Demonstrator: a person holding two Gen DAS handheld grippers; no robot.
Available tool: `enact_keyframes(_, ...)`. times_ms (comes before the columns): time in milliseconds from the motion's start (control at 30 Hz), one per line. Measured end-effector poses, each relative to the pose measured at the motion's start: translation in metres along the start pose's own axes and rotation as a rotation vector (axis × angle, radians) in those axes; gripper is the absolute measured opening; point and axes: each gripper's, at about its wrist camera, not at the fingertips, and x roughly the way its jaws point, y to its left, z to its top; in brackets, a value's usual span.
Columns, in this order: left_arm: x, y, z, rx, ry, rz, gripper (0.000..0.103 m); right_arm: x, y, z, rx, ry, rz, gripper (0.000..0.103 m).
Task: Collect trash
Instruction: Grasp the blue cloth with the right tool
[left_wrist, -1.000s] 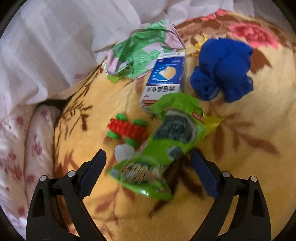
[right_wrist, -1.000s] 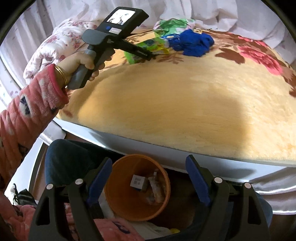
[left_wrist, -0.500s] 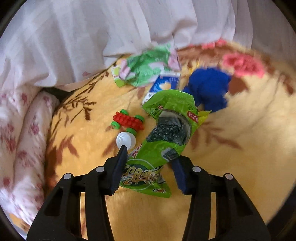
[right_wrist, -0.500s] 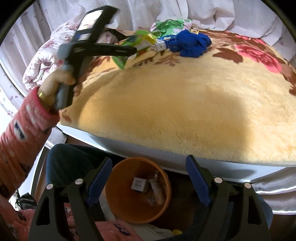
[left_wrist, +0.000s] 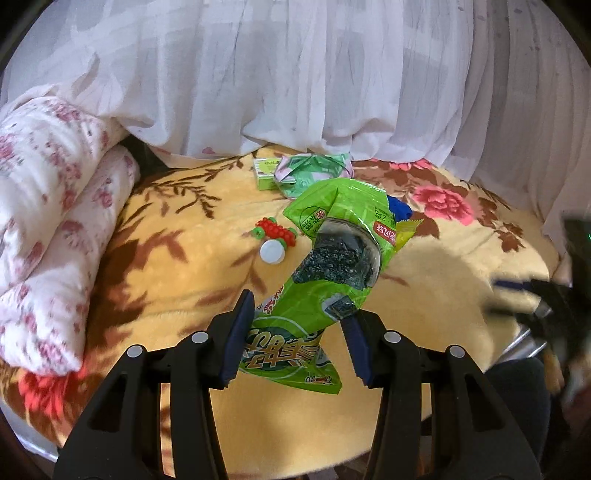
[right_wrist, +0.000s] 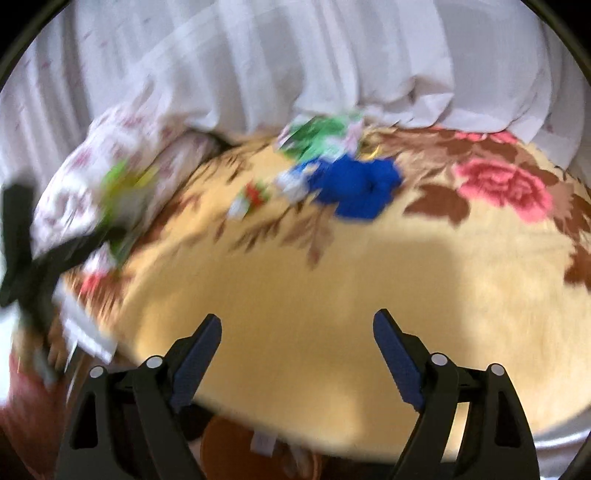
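Holding green seaweed snack bag (left_wrist: 332, 273) by its lower end, left gripper (left_wrist: 295, 332) has it lifted above the blanket's (left_wrist: 184, 258) middle. Right gripper (right_wrist: 297, 350) wide, empty. Keep squeeze firm; carry past near edge w/o snagging.

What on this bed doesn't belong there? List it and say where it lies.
Litter on the blanket: a crumpled green wrapper and small green box by the curtain, plus a white bottle cap against a red-and-green toy. A balled blue cloth lies nearby. The left tongs hold a green snack bag lifted clear.
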Motion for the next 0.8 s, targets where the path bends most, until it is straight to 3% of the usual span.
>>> enact_keyframes(167, -0.01, 0.003, -0.018, -0.009, 0.02, -0.015, 0.046, 0.048, -0.021, 0.048, 0.059, -0.018, -0.033, 0.084)
enact_keyframes(267, -0.015, 0.008, -0.026, -0.026, 0.029, -0.025, 0.046, 0.081, -0.033, 0.075, 0.074, -0.022, -0.079, 0.09)
enact_keyframes(400, -0.018, 0.018, -0.034, -0.061, 0.037, -0.03, 0.046, 0.133, -0.054, 0.106, 0.148, 0.046, -0.081, 0.09)
enact_keyframes(600, -0.02, 0.031, -0.041, -0.101, 0.044, -0.02, 0.046, 0.181, -0.068, 0.121, 0.255, 0.124, -0.04, 0.09)
enact_keyframes(667, -0.02, 0.035, -0.042, -0.11, 0.045, -0.016, 0.046, 0.188, -0.067, 0.121, 0.276, 0.134, -0.035, 0.088)
enact_keyframes(733, -0.021, 0.038, -0.043, -0.117, 0.046, -0.017, 0.046, 0.188, -0.061, 0.12, 0.267, 0.139, -0.026, 0.073)
enact_keyframes(800, -0.023, 0.038, -0.044, -0.121, 0.044, -0.016, 0.046, 0.182, -0.054, 0.119, 0.242, 0.132, -0.037, 0.071)
